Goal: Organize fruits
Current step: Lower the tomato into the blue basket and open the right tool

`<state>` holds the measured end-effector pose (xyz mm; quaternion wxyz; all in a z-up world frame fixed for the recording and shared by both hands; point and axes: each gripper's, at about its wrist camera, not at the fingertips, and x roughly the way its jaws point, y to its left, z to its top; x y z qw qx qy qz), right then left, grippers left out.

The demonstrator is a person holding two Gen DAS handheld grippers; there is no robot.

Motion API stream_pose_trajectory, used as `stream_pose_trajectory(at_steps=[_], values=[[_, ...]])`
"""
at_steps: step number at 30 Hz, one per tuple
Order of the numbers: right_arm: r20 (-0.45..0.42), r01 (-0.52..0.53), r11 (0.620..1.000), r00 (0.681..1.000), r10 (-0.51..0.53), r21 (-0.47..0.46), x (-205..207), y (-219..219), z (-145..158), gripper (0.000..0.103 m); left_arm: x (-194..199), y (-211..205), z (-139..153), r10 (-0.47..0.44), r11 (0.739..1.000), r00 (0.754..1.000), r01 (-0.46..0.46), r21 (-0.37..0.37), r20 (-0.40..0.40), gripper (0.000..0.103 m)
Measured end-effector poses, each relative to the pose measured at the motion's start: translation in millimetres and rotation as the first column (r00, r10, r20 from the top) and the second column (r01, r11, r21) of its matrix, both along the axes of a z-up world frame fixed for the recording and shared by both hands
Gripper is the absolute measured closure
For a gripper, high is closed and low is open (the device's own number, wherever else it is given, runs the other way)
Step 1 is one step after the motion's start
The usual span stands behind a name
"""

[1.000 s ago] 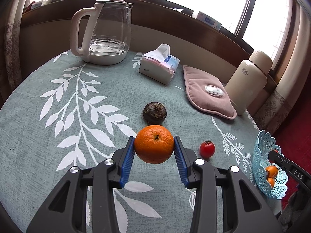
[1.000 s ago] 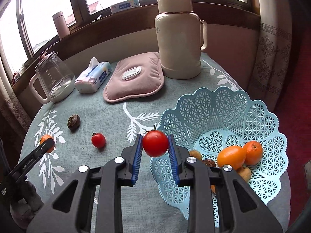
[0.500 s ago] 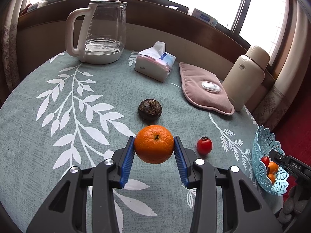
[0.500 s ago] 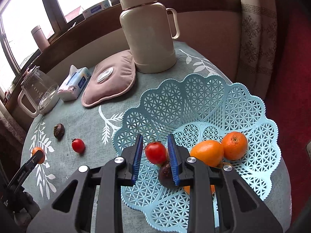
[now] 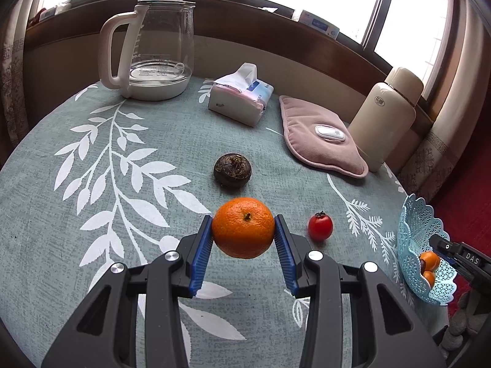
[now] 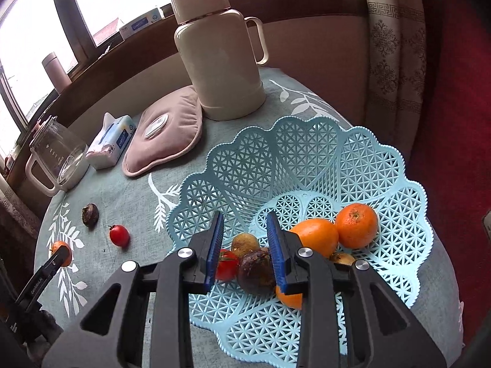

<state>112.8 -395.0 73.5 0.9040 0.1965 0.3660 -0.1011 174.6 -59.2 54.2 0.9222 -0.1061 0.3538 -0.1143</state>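
Note:
My left gripper [image 5: 243, 233] is shut on an orange [image 5: 243, 227] and holds it just above the table. Beyond it on the cloth lie a dark round fruit [image 5: 232, 170] and a small tomato [image 5: 320, 225]. My right gripper [image 6: 244, 224] hangs over the light blue lattice basket [image 6: 307, 153]; its jaws are opening and the pads press on nothing. Below them a tomato [image 6: 227, 264] lies in the basket, partly hidden by the left finger. A dark fruit [image 6: 256, 271], a brownish fruit [image 6: 244, 241] and oranges [image 6: 316, 236] also sit in the basket.
Along the back of the round table stand a glass kettle [image 5: 153, 52], a tissue pack [image 5: 241, 98], a pink hand warmer [image 5: 322, 141] and a cream thermos [image 5: 386, 116]. The basket [image 5: 414, 230] sits at the table's right edge, beside red floor.
The right gripper carried its tomato over the basket, lowered it and let go; the tomato now lies among the fruit. The left gripper kept its hold on the orange.

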Motion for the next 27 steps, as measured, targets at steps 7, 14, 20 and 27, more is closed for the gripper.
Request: stream_pose_trajectory(at_steps=[7, 14, 20, 27], values=[[0.028, 0.022, 1.0, 0.999, -0.022, 0.008, -17.3, -6.2, 5.1, 0.041, -2.7, -5.4, -0.4, -0.013, 1.0, 1.0, 0.013, 0.012, 0.006, 0.062], [0.061, 0.018, 1.0, 0.998, -0.019, 0.013, -37.8, -9.2, 10.9, 0.035, -7.3, -14.8, 1.3, -0.034, 0.999, 0.999, 0.033, 0.034, 0.02, 0.062], [0.088, 0.008, 1.0, 0.996, -0.009, 0.013, -56.5, -14.1, 16.7, 0.033, -15.6, -28.4, -1.8, -0.062, 0.996, 0.998, 0.061, 0.061, 0.014, 0.062], [0.124, 0.021, 0.999, 0.992, -0.024, 0.026, -74.7, -28.8, 21.7, 0.033, -25.5, -48.2, 4.1, -0.107, 0.992, 0.994, 0.105, 0.07, 0.016, 0.062]])
